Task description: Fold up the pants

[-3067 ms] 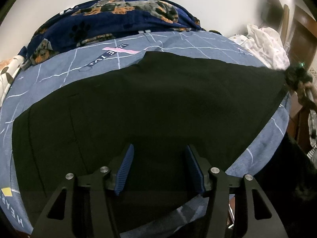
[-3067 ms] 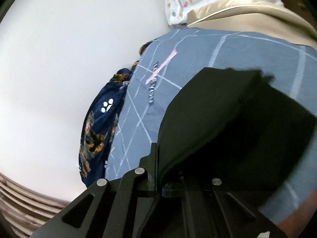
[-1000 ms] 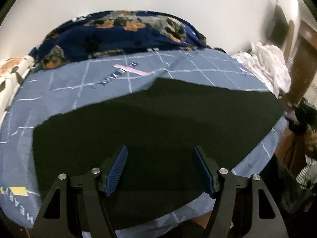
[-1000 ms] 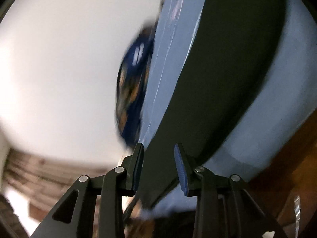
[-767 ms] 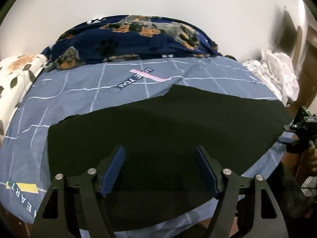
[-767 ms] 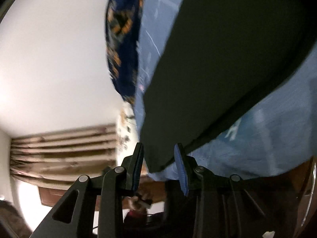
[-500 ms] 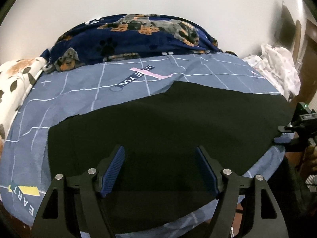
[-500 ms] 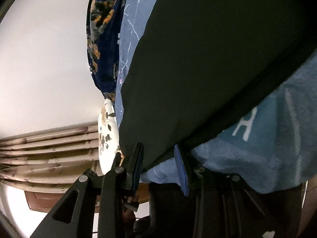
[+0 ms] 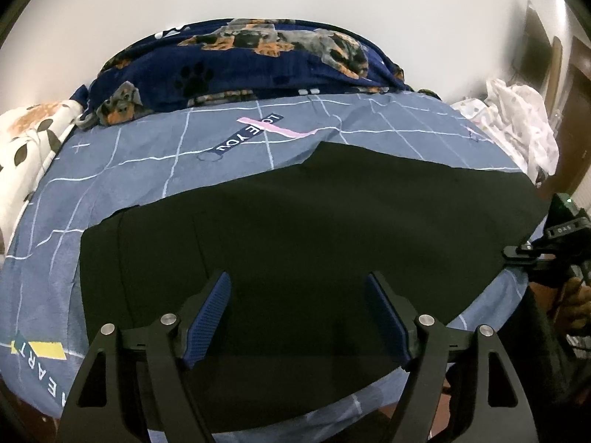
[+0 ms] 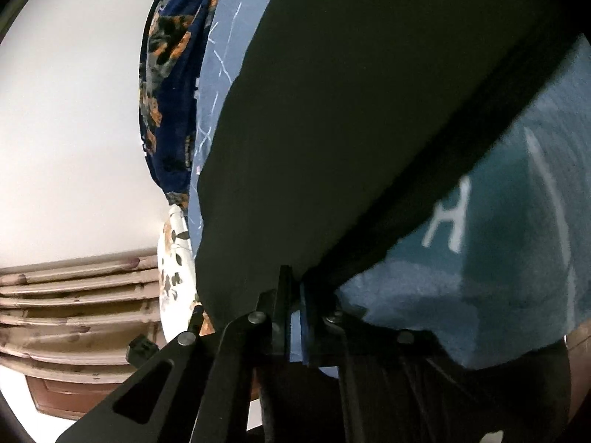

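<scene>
Black pants spread flat on blue grid-print bed sheet, long edge near the bed's front. Left tool hovering above the fabric, jaws opening, nothing between them. Right tool clenched on the pants edge at the bed's side. Navy dog-print blanket bunched along the far wall.

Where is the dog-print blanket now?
In the left wrist view, the blanket is bunched at the bed's far edge against the wall, beyond the pants.
</scene>
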`<state>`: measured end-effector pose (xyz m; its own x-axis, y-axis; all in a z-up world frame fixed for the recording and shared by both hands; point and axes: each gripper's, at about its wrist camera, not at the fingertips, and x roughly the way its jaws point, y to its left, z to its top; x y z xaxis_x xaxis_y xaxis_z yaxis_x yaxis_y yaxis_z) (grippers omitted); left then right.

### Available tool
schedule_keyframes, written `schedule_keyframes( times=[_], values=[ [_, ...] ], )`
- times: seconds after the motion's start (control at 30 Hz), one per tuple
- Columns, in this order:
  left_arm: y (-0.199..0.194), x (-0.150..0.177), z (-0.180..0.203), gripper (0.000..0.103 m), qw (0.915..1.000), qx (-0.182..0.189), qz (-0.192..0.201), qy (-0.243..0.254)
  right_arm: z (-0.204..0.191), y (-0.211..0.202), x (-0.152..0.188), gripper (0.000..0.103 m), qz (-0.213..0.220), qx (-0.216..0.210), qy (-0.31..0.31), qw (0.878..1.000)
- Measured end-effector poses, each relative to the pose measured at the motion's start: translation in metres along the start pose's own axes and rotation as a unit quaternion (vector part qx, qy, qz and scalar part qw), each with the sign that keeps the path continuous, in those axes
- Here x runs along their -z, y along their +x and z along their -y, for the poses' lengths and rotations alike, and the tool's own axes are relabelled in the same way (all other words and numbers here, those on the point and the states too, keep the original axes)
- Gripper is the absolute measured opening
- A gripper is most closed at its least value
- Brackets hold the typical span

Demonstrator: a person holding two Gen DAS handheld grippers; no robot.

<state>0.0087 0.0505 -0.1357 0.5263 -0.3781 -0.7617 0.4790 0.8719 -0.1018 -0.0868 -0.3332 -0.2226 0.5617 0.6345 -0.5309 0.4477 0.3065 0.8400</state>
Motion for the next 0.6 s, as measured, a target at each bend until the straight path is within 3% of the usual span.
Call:
schedule_keyframes(
  times=[0.13,0.37,0.47,0.53,0.6],
  values=[
    [0.005,0.002,-0.003,0.076,0.9999,0.0,-0.009,-0.006,-0.005,-0.001,0.003,0.004,0.0,0.01,-0.019,1.0],
    [0.01,0.005,-0.005,0.076,0.9998,-0.008,-0.021,-0.001,-0.007,-0.014,-0.004,0.013,-0.024,-0.022,-0.023,0.999],
    [0.01,0.005,-0.007,0.076,0.9998,-0.005,-0.019,-0.01,-0.011,-0.065,-0.013,0.026,0.032,-0.02,-0.053,0.998],
    [0.012,0.005,-0.008,0.076,0.9996,0.0,-0.022,-0.015,0.0,-0.112,-0.029,0.03,0.099,-0.005,-0.052,0.994],
    [0.012,0.005,-0.007,0.076,0.9996,0.001,-0.024,-0.014,0.026,-0.172,-0.052,0.03,0.189,0.031,-0.042,0.981]
  ],
)
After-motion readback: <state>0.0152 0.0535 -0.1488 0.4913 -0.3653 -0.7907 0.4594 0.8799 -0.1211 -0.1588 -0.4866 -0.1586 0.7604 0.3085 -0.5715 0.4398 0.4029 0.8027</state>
